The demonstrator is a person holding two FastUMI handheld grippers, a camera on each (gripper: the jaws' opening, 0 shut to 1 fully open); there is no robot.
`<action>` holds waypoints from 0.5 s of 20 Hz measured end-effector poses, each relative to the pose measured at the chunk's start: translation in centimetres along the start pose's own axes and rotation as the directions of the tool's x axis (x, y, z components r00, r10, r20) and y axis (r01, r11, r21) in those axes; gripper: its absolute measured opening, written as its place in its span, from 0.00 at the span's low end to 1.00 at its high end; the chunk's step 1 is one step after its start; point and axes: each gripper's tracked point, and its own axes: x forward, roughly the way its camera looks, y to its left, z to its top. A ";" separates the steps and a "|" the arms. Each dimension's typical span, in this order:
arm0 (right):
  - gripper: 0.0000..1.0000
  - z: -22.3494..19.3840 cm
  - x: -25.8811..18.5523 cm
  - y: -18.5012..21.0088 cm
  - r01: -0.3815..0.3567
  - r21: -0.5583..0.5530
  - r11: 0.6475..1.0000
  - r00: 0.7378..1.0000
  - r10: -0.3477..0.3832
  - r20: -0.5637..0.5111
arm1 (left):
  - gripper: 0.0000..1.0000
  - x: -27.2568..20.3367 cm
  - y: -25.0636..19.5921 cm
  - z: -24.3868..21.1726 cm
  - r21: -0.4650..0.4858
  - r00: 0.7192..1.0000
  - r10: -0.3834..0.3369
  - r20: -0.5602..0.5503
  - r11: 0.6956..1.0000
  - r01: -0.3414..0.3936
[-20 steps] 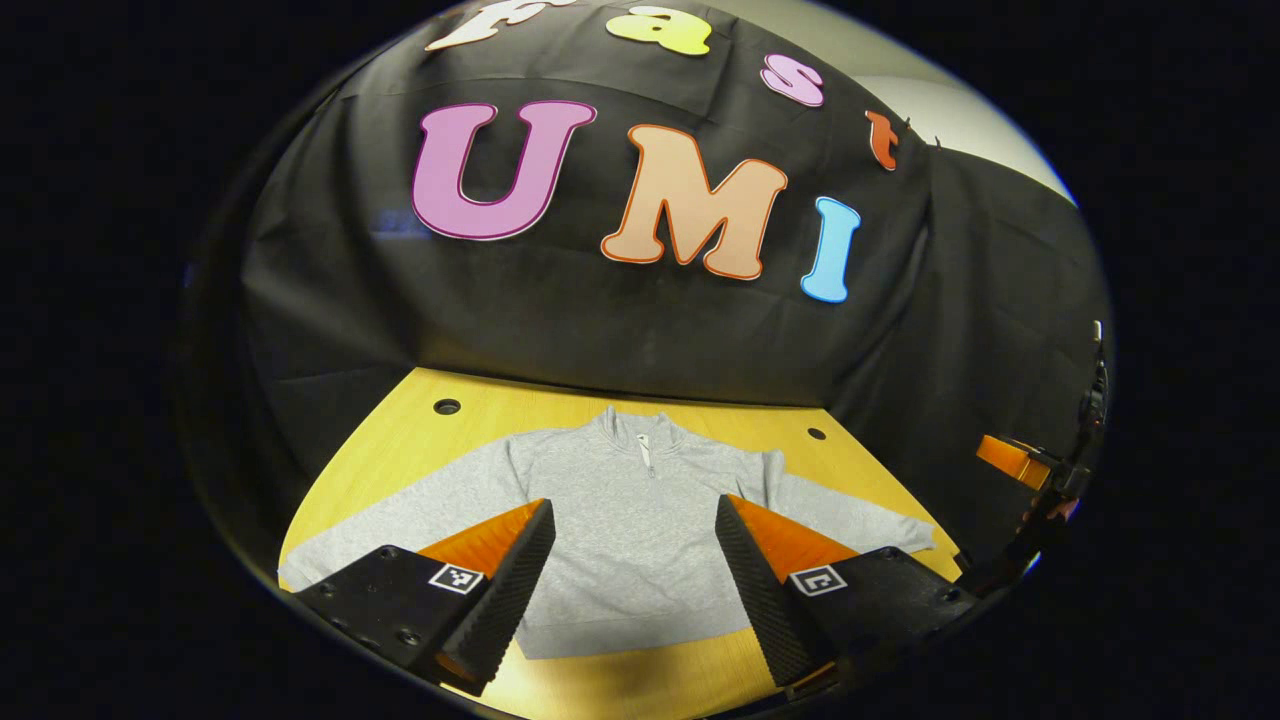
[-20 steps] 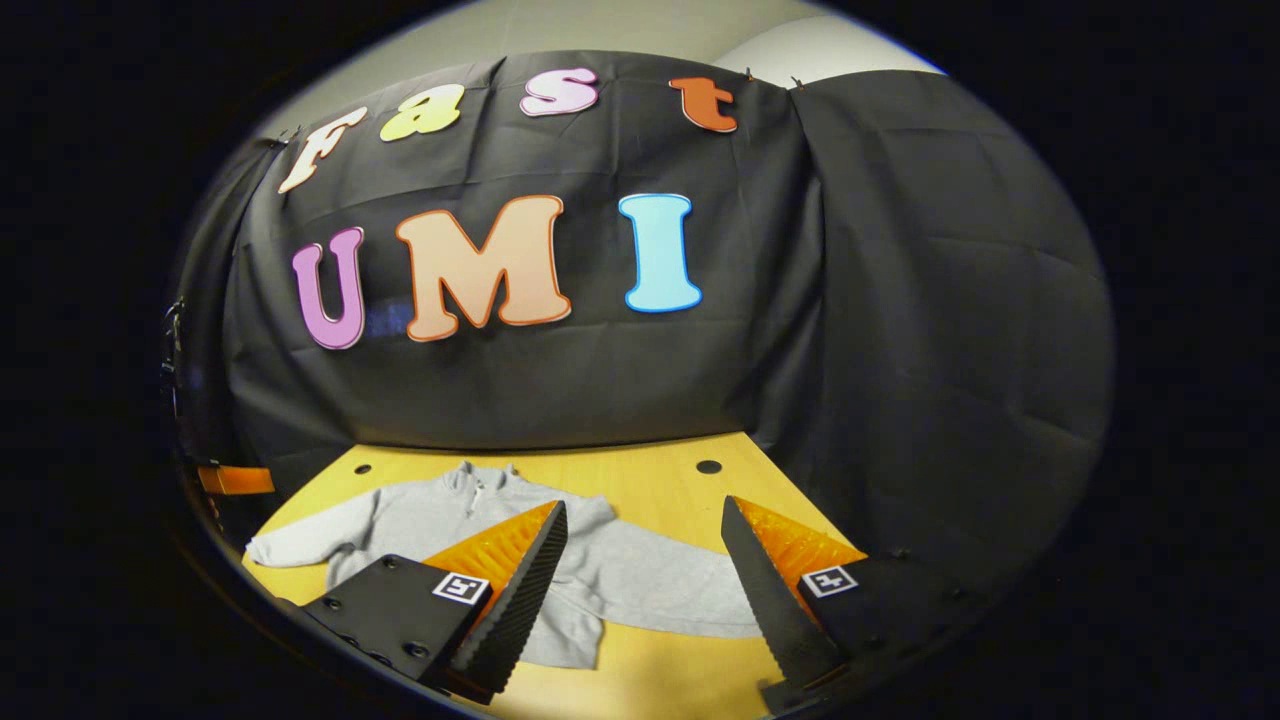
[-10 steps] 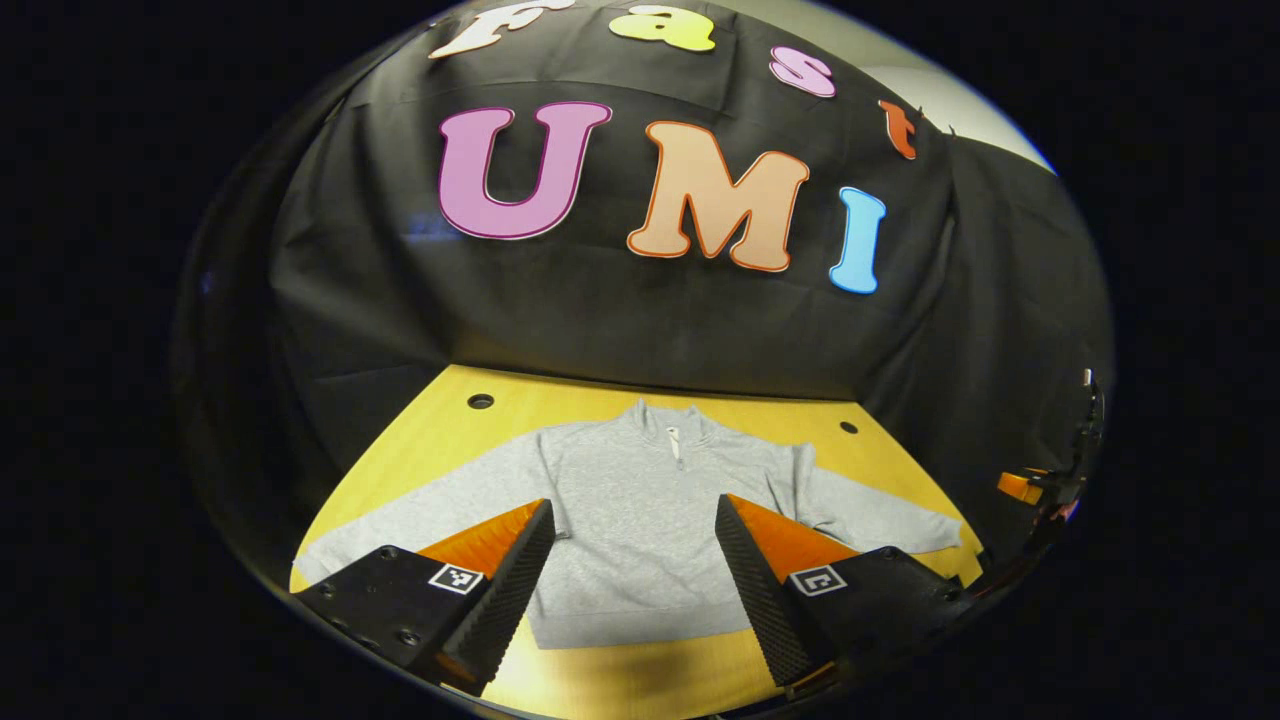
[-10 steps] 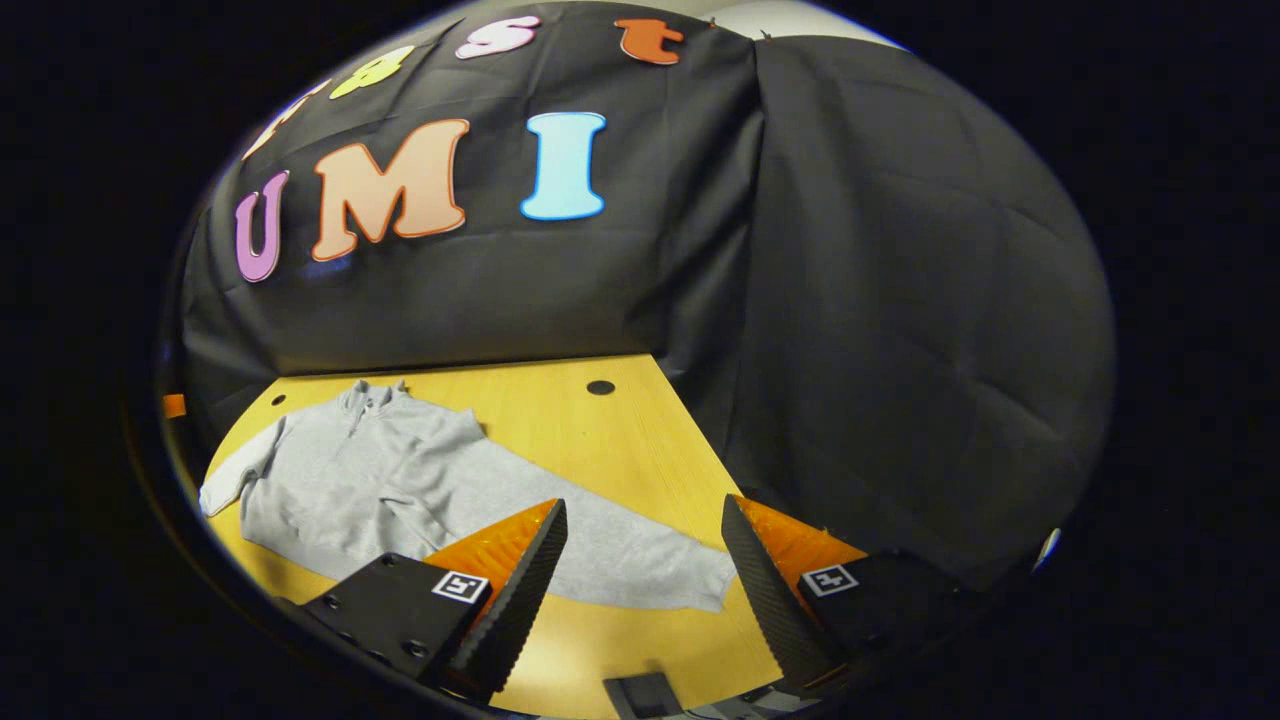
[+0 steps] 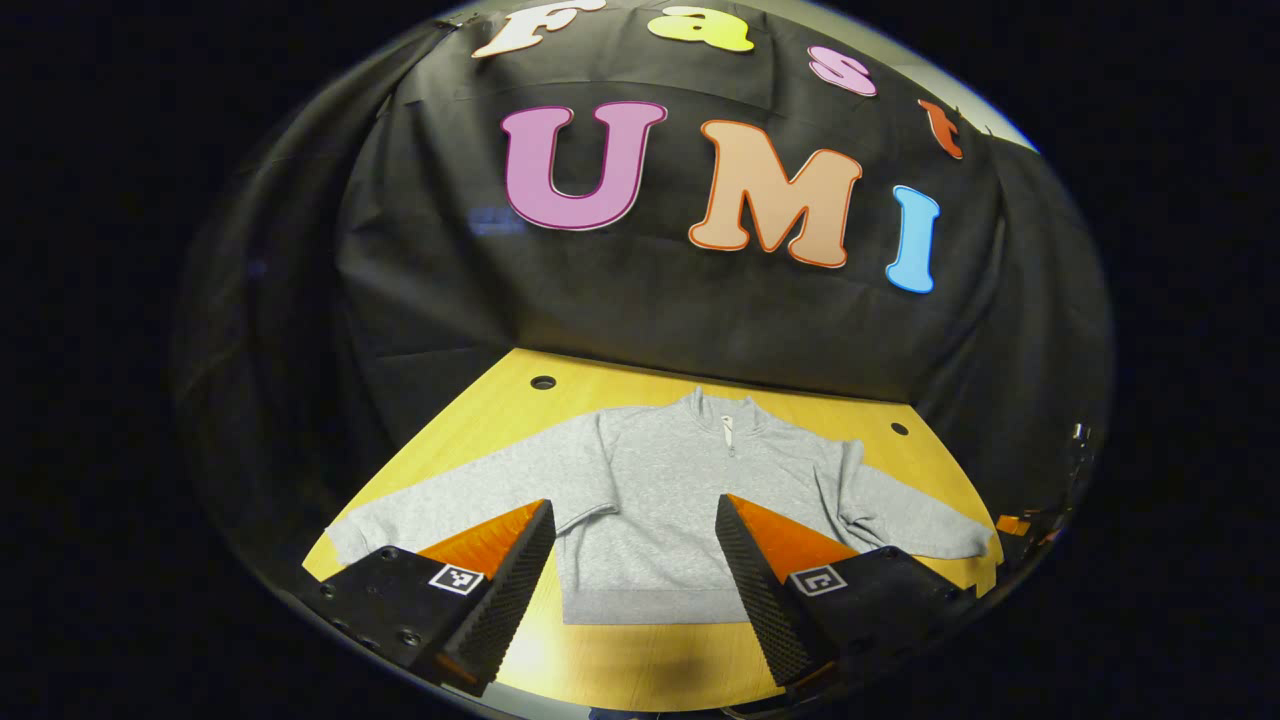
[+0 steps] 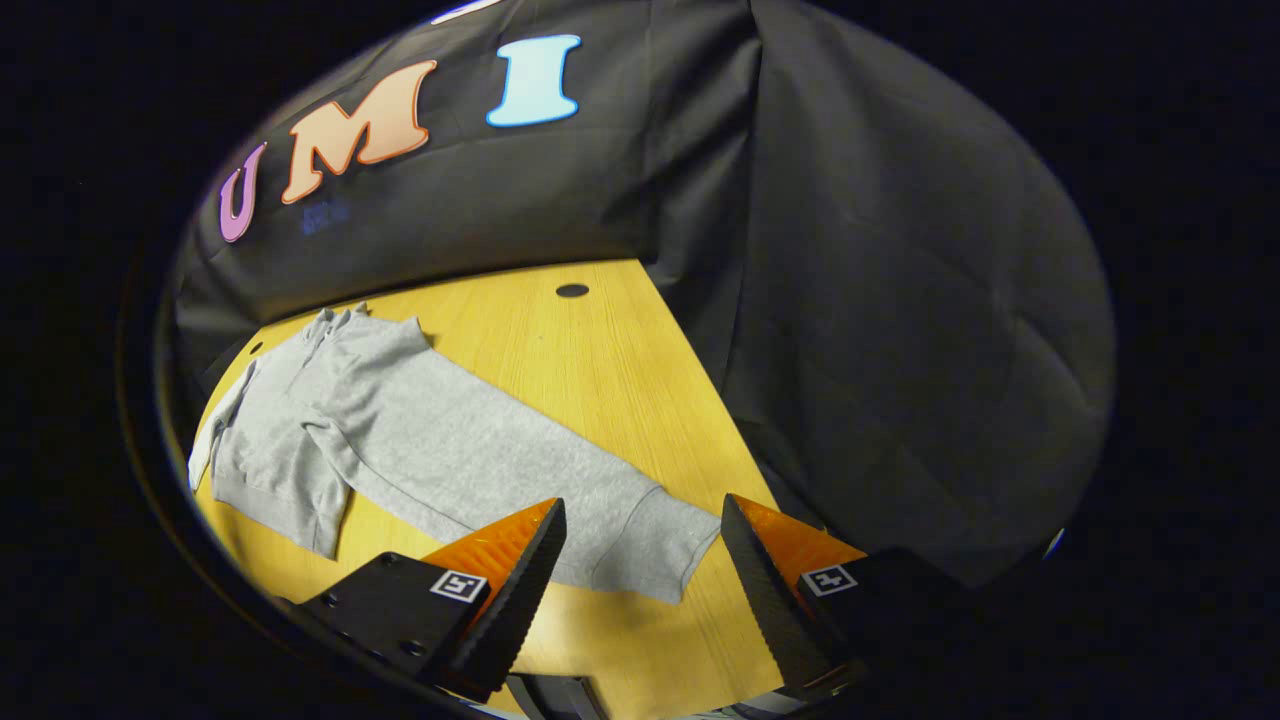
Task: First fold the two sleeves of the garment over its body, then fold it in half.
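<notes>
Sweatshirt point(image 5: 650, 500) lying flat on worktop point(image 6: 600, 360), sleeves spread, nothing folded yet. Right gripper point(image 6: 640, 570) hanging over cuff point(image 6: 655, 545), fingers apart; left gripper point(image 5: 632, 570) likewise apart (both empty). Risk: pinching one layer only, sleeve dragging body askew.

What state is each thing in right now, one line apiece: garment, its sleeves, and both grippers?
Grey garment: spread flat on the table, unfolded.
Sleeves: both stretched outward, neither folded over the body.
Left gripper: open, holding nothing.
Right gripper: open, cuff between its fingers, not gripped.
</notes>
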 end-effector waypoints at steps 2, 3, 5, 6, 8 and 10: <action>0.98 -1.1 1.2 -0.1 -0.016 0.007 1.000 0.999 0.016 -0.041 | 0.94 -0.5 0.4 -0.2 -0.002 1.000 0.029 0.002 1.000 -0.029; 0.95 -1.6 1.8 0.0 -0.025 0.008 1.000 0.998 0.025 -0.055 | 0.94 -0.9 0.5 -0.4 -0.001 0.999 0.038 0.001 0.999 -0.038; 0.95 -2.7 2.7 0.1 -0.036 0.001 0.999 0.996 0.036 -0.085 | 0.94 -1.1 0.7 -0.4 0.003 0.998 0.059 0.004 0.998 -0.059; 0.95 -3.2 3.1 0.1 -0.036 -0.005 0.999 0.994 0.036 -0.104 | 0.94 -1.1 0.7 -0.3 0.000 0.998 0.069 0.009 0.998 -0.069; 0.98 -3.9 3.6 0.0 -0.041 -0.014 0.999 0.991 0.038 -0.130 | 0.95 -1.0 0.2 -0.4 -0.020 0.997 0.075 0.008 0.997 -0.075; 0.98 -4.5 4.1 0.0 -0.043 -0.013 0.999 0.987 0.041 -0.154 | 0.95 -0.8 -0.2 -0.6 -0.033 0.997 0.078 0.003 0.996 -0.078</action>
